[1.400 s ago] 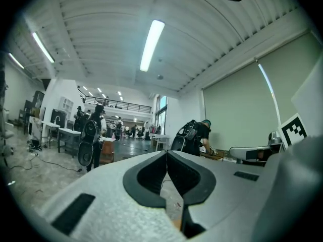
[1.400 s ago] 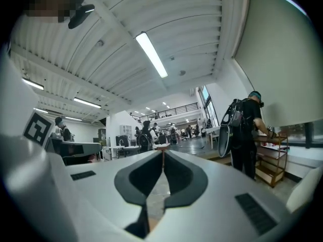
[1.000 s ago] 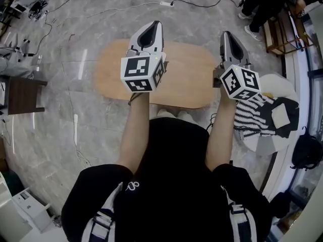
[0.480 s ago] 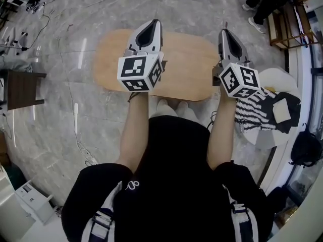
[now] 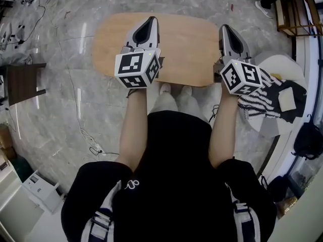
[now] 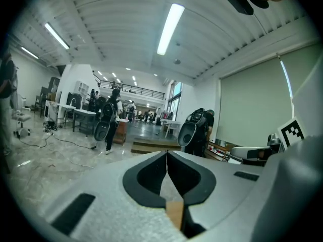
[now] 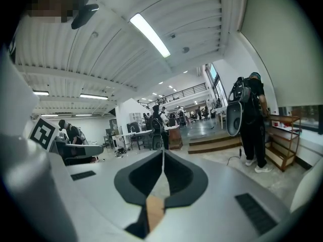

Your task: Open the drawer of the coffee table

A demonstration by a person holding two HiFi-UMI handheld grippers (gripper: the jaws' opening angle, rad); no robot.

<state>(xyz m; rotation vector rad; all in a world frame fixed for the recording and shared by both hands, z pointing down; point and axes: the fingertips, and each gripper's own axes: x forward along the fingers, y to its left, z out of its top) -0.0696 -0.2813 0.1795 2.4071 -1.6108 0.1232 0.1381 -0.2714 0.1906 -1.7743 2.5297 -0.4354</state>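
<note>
The coffee table [image 5: 184,49] is a low oval with a light wooden top, seen from above in the head view; no drawer shows from this angle. My left gripper [image 5: 150,20] hangs over the table's left half, jaws shut on nothing. My right gripper [image 5: 224,28] is over the table's right edge, also shut and empty. Both point away from me, roughly level. In the left gripper view the left gripper [image 6: 167,153] has its pads pressed together, with a sliver of wooden top [image 6: 175,213] below. The right gripper [image 7: 162,152] looks the same in the right gripper view.
A dark wooden stool [image 5: 22,82] stands at the left. A round white table [image 5: 275,67] with a striped cloth [image 5: 260,102] is close on the right, a wooden shelf [image 5: 298,9] behind it. Cables [image 5: 88,140] run over the marble floor. People stand far off in the hall.
Both grippers have sunk side by side toward the table top, staying shut. The table now sits higher in the head view.
</note>
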